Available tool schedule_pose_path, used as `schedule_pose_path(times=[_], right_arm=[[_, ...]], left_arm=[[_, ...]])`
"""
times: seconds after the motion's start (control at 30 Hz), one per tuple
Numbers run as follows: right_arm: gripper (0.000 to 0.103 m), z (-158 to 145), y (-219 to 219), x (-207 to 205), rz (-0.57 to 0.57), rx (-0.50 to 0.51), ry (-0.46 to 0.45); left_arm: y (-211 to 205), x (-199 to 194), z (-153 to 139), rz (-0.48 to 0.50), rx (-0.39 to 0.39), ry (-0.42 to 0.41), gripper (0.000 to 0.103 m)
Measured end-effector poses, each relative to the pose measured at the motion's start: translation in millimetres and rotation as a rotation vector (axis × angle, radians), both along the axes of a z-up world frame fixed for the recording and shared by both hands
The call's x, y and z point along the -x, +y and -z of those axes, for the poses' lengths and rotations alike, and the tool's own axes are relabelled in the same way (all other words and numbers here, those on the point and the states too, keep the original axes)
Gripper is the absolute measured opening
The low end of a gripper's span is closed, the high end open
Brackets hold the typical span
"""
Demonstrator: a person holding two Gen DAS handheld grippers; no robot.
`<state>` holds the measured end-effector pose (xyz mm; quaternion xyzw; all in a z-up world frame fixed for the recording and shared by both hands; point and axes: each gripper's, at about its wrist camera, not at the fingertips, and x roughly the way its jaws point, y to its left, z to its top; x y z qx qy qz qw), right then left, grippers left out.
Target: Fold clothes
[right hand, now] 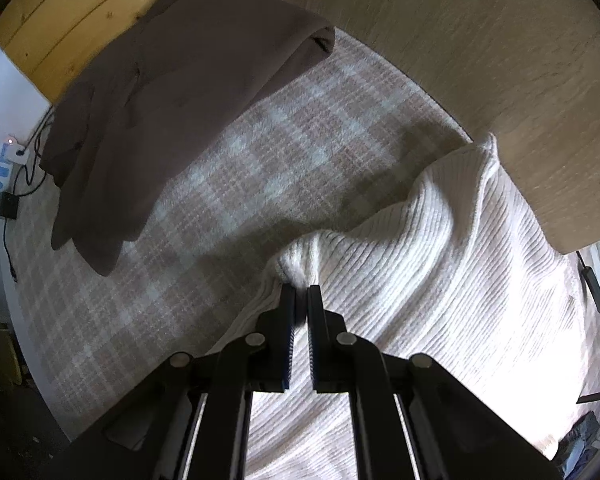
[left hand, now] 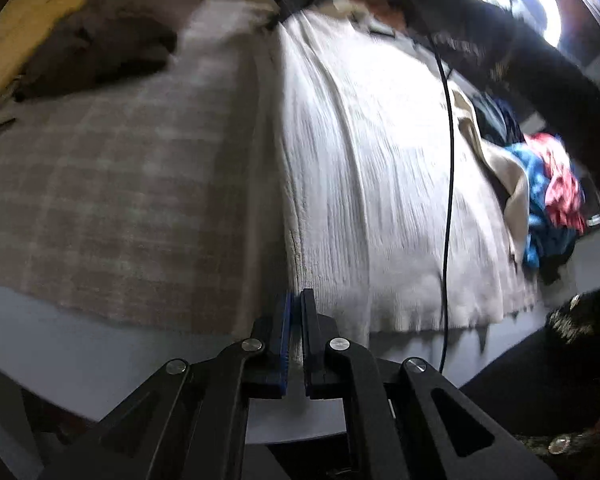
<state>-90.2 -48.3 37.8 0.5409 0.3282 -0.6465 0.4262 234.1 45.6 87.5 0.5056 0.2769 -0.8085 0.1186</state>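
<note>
Only leftward: clothes pile [left hand: 548, 196]; both hand-held grippers [left hand: 296, 300] [right hand: 301, 294] clenched on white ribbed garment [right hand: 440, 260].

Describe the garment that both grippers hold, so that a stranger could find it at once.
Find the checked blanket covering the bed. On it lies a white ribbed sweater, pinched by the right gripper and the left gripper. The other garment nearby is a folded, plain dark brown.

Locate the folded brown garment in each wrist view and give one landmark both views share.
Left wrist: brown garment lies upper left, blurred, on the plaid blanket.
Right wrist: brown garment fills the upper left, draped across the plaid blanket.
Shared landmark: white ribbed knit, right of the blanket.
</note>
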Motion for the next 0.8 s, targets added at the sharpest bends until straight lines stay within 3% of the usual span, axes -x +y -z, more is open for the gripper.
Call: schedule_pose_path(times=[0.1, 0.17, 0.23, 0.27, 0.33, 0.37, 0.4, 0.47, 0.5, 0.57, 0.67, 0.8], right_arm=[[0.006, 7.5, -0.8, -0.6, -0.007, -0.012, -0.009], [0.008, 15.8, -1.5, -4.6, -0.032, -0.029, -0.019], [0.01, 10.4, 1.0, -4.2, -0.054, -0.023, -0.054], [0.014, 1.7, 4.7, 0.9, -0.055, 0.009, -0.123], [0.023, -34.6, 29.6, 21.8, -0.02, 0.148, -0.195], [0.038, -52.8, 42.0, 32.3, -0.002, 0.217, -0.23], [0.053, -69.4, 48.1, 48.2, 0.024, 0.282, -0.224], [0.056, -97.0, 58.8, 66.4, 0.1, 0.376, -0.189], [0.056, -101.4, 55.4, 95.8, 0.159, 0.368, -0.139], [0.055, -86.9, 65.8, 112.4, 0.213, 0.345, -0.109], [0.042, -60.7, 65.0, 141.6, 0.257, 0.314, -0.132], [0.042, -20.5, 54.4, 139.5, 0.264, 0.299, -0.189]], left_arm=[[-8.1, -0.9, 14.2, -0.019, -0.03, -0.032, 0.005], [-8.5, 5.1, 27.4, -0.004, -0.056, -0.085, 0.013], [-7.7, 5.9, 20.4, 0.0, -0.02, -0.097, 0.018], [-8.3, 4.2, 13.9, -0.007, 0.001, -0.091, 0.025], [-10.9, 0.1, -4.6, -0.033, 0.038, -0.067, 0.027], [-11.6, 2.6, -13.8, -0.032, 0.055, -0.052, 0.027], [-12.2, 7.0, -22.8, -0.027, 0.074, -0.036, 0.027], [-15.3, 22.4, -36.9, -0.007, 0.113, -0.009, 0.032], [-18.8, 36.6, -40.1, 0.011, 0.133, -0.001, 0.033], [-28.6, 69.0, -44.9, 0.046, 0.167, 0.018, 0.033], [-47.2, 125.5, -47.9, 0.093, 0.189, 0.057, 0.033], [-65.1, 194.1, -37.0, 0.121, 0.172, 0.109, 0.033]])
